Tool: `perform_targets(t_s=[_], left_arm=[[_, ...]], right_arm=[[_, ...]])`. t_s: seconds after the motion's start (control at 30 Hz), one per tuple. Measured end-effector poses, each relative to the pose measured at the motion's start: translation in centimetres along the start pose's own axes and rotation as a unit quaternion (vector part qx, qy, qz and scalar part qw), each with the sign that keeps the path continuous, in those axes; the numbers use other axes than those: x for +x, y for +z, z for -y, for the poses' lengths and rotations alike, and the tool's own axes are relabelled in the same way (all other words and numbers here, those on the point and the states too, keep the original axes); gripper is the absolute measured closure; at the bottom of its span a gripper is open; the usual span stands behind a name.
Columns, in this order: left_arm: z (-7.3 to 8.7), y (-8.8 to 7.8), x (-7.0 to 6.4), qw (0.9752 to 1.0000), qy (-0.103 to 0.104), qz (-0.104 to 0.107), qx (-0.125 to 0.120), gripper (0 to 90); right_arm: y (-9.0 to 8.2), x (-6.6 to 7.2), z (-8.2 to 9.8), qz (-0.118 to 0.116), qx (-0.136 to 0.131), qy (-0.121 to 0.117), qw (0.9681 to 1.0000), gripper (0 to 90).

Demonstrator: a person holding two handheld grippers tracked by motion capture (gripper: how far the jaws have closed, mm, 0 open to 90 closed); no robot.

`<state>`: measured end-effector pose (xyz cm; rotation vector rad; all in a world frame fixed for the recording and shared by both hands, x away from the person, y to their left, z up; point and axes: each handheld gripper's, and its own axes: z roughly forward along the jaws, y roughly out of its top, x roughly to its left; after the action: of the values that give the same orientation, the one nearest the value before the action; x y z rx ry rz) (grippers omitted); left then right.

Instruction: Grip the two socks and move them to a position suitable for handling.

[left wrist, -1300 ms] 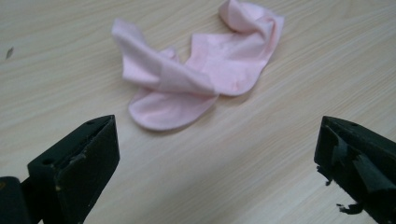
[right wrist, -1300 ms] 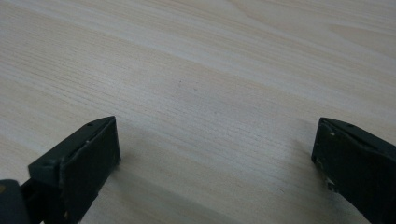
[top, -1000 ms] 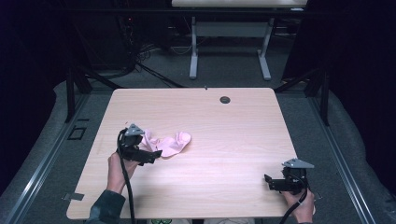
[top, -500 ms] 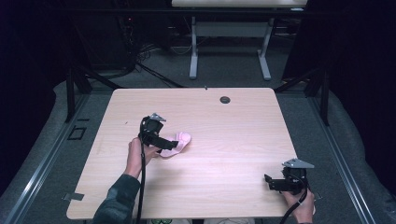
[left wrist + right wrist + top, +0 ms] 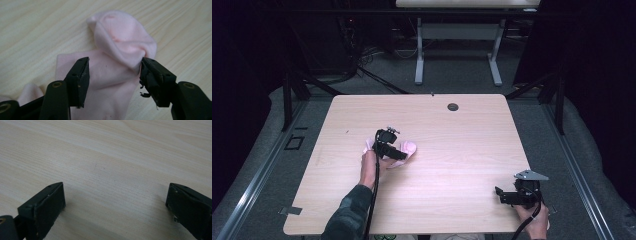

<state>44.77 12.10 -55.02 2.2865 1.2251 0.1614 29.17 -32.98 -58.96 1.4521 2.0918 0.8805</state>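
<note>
Pink sock (image 5: 110,75) flat on bench (image 5: 462,150), left of centre, well away from every edge. Long axis along left tool's (image 5: 113,75) line of sight, folded end beyond jaw tips. Left tool straddling sock across its width, jaws just been closing, half-open, pads not yet pressing cloth. Right tool (image 5: 113,206) wide open, holding nothing, at near right corner, well apart.

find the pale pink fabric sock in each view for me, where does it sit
High view: the pale pink fabric sock lies left of centre on the table, under the left gripper.
Left gripper view: it spreads across the centre, between the two black jaws, which have just been closing.
Right gripper view: bare wood between open jaws.
Shared landmark: the light wooden tabletop.
</note>
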Motion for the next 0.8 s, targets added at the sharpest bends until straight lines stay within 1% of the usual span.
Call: perform_targets(t_s=[0.07,0.13,0.23,0.37,0.4,0.43,0.47,0.53,0.57,0.67,0.7,0.77,0.8], left_arm=[[0.2,0.5,0.1,1.0,-0.005,0.002,0.008,45.9],[0.4,0.6,0.0,0.9999,-0.009,-0.003,0.004,49.3],[0.4,0.6,-0.1,0.9999,-0.005,-0.01,0.006,54.7],[0.7,0.5,0.0,0.9998,-0.003,-0.019,0.003,65.4],[0.8,0.5,0.0,0.9997,-0.007,-0.022,-0.003,68.2],[0.9,0.5,0.1,0.9996,-0.006,-0.027,-0.006,71.3],[1.0,0.5,0.0,0.9992,-0.003,-0.038,-0.009,79.2],[1.0,0.5,-0.2,0.9987,0.014,-0.049,-0.009,80.7],[1.0,0.5,-0.2,0.9985,0.019,-0.05,-0.008,82.3],[1.0,0.5,-0.2,0.9986,0.021,-0.047,-0.008,83.6],[1.0,0.4,-0.1,0.9988,0.019,-0.043,-0.009,83.7],[1.1,0.0,-0.2,0.9994,0.014,-0.027,-0.016,83.7],[1.2,-0.4,-0.3,0.9994,0.017,-0.023,-0.021,83.7]], right_arm=[[0.0,0.0,0.0,0.0,0.001,-0.001,1.0,1.6],[0.0,0.0,0.0,0.001,0.001,-0.001,1.0,1.6],[0.0,0.0,0.0,0.001,0.001,-0.001,1.0,1.7],[0.0,0.0,0.0,0.001,0.0,0.0,1.0,1.7],[0.0,0.0,0.0,0.001,0.0,0.0,1.0,1.7],[0.0,0.0,0.0,0.001,0.0,0.0,1.0,1.8],[0.0,0.0,0.0,0.001,0.0,0.0,1.0,1.8],[0.0,0.0,0.0,0.001,0.0,0.001,1.0,1.8],[0.0,0.0,0.0,0.001,-0.001,0.002,1.0,1.7],[0.0,0.0,0.0,0.002,-0.001,0.003,1.0,1.8],[0.0,0.0,0.0,0.002,-0.001,0.003,1.0,1.9],[0.0,0.0,0.0,0.001,-0.002,0.002,1.0,2.3],[0.0,0.0,0.0,0.001,-0.002,0.002,1.0,2.3]])
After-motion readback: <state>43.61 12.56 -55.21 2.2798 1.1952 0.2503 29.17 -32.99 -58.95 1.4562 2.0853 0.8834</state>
